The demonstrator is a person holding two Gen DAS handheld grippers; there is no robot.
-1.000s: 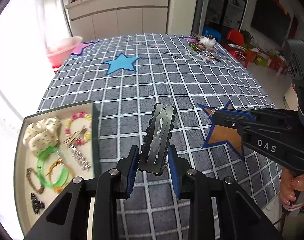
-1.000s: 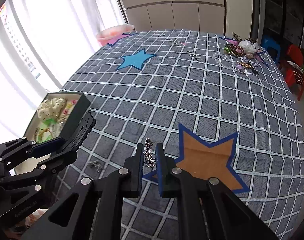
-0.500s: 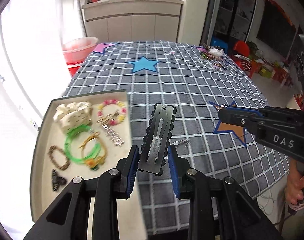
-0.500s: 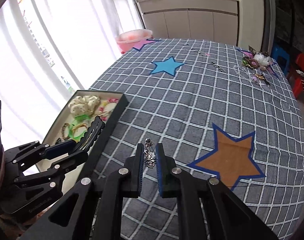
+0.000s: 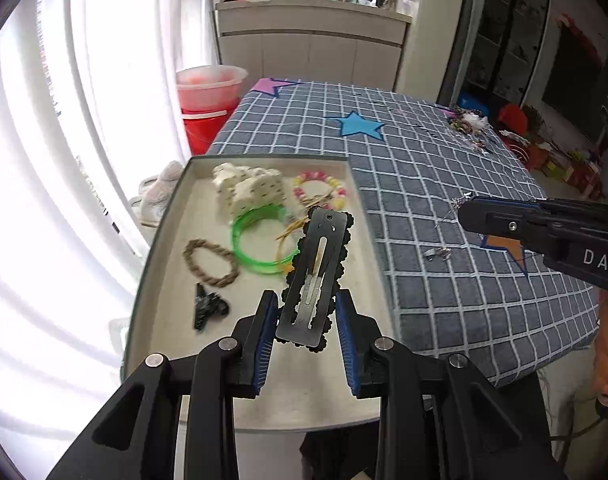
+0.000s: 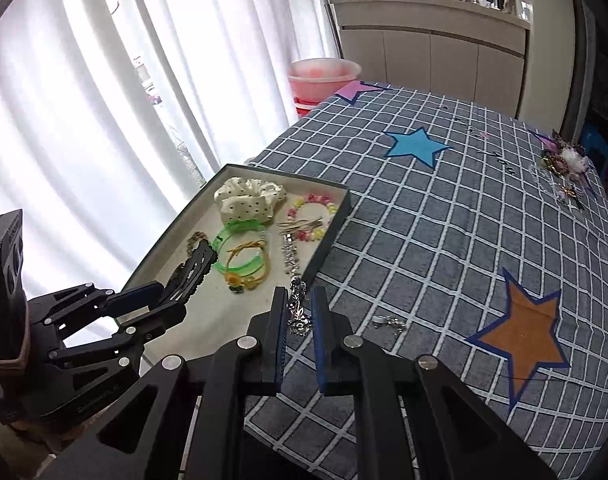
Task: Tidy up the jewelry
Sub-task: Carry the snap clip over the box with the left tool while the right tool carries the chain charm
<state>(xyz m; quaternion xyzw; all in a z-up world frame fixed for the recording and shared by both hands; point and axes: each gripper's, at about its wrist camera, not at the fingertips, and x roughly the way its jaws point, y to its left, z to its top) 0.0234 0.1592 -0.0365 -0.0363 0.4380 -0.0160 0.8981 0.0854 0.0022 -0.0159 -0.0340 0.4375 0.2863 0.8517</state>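
Observation:
My left gripper (image 5: 306,310) is shut on a black scalloped snap hair clip (image 5: 316,276) and holds it above the near right part of the jewelry tray (image 5: 164,216). It also shows in the right wrist view (image 6: 192,268). My right gripper (image 6: 298,320) is shut on a small silver charm piece (image 6: 298,312), above the checked cloth just right of the tray's (image 6: 328,236) near corner. The tray holds a white scrunchie (image 5: 246,190), a bead bracelet (image 5: 320,190), green bangles (image 5: 260,244), a rope bracelet (image 5: 210,262) and a black clip (image 5: 208,306).
A small silver piece (image 6: 390,322) lies loose on the grid tablecloth (image 6: 444,220) near the orange star (image 6: 524,332). A heap of jewelry (image 6: 564,168) sits at the far right edge. A red bucket with a pink basin (image 5: 208,100) stands beyond the table's left side.
Both grippers have moved left with their pieces. The left one now holds the hair clip over the tray instead of the cloth; the right one has come close to the tray's corner.

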